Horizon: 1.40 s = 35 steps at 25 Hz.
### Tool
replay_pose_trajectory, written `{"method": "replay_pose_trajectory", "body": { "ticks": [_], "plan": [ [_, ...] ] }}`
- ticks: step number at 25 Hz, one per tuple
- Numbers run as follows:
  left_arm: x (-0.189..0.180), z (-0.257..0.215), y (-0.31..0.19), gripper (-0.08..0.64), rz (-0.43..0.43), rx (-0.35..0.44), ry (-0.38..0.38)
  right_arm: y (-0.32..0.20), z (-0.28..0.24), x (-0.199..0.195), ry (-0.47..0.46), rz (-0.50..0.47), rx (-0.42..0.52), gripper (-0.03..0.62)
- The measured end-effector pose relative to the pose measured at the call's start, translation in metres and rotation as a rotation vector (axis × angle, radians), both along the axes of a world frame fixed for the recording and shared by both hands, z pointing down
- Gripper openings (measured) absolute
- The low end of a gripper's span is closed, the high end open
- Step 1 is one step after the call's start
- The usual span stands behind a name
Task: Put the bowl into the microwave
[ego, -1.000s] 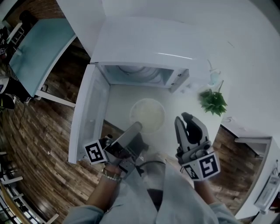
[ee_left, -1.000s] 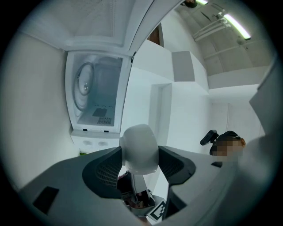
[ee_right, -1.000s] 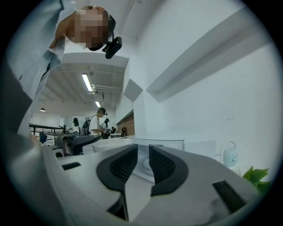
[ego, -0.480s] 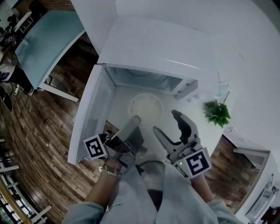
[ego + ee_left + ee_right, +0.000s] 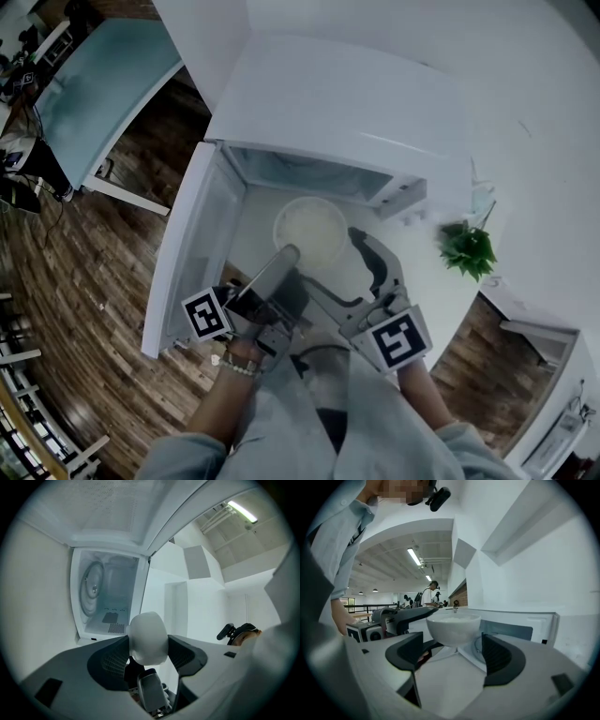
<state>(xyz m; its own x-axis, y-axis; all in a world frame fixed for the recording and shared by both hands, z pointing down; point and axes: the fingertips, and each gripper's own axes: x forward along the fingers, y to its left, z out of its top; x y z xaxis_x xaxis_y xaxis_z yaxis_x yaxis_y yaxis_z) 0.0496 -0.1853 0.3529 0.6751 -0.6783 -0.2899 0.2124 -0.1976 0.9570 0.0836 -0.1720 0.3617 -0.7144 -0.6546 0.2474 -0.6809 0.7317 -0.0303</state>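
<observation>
My L tongs (image 5: 286, 257) pinch bowl (image 5: 309, 230) near edge; R tongs (image 5: 333, 261) just opened wide, empty, bowl straight ahead, microwave (image 5: 328, 103) mouth beyond.

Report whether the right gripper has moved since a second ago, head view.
Yes. The right gripper has shifted left, away from the plant; its jaws have just been opening, with nothing between them, the bowl just ahead.

White round bowl (image 5: 311, 230), upright, with pale contents, sits at 6 o'clock of the white microwave (image 5: 337, 103), just outside its open cavity. Left gripper (image 5: 287, 255) clamps its rim at 7 o'clock. The microwave's door (image 5: 187, 248) hangs wide open at 9 o'clock.
</observation>
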Motion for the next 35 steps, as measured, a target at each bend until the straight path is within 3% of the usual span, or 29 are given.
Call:
{"method": "replay_pose_trajectory", "body": {
  "ticks": [17,35],
  "plan": [
    [0.015,0.026,-0.008,0.255,0.026,-0.023,-0.058,-0.022,0.021,0.004,-0.037,0.039,0.002,0.383],
    [0.016,0.086,-0.057,0.255,0.029,-0.06,-0.171,-0.07,0.085,0.007,-0.016,0.047,-0.127,0.377]
  ]
}}
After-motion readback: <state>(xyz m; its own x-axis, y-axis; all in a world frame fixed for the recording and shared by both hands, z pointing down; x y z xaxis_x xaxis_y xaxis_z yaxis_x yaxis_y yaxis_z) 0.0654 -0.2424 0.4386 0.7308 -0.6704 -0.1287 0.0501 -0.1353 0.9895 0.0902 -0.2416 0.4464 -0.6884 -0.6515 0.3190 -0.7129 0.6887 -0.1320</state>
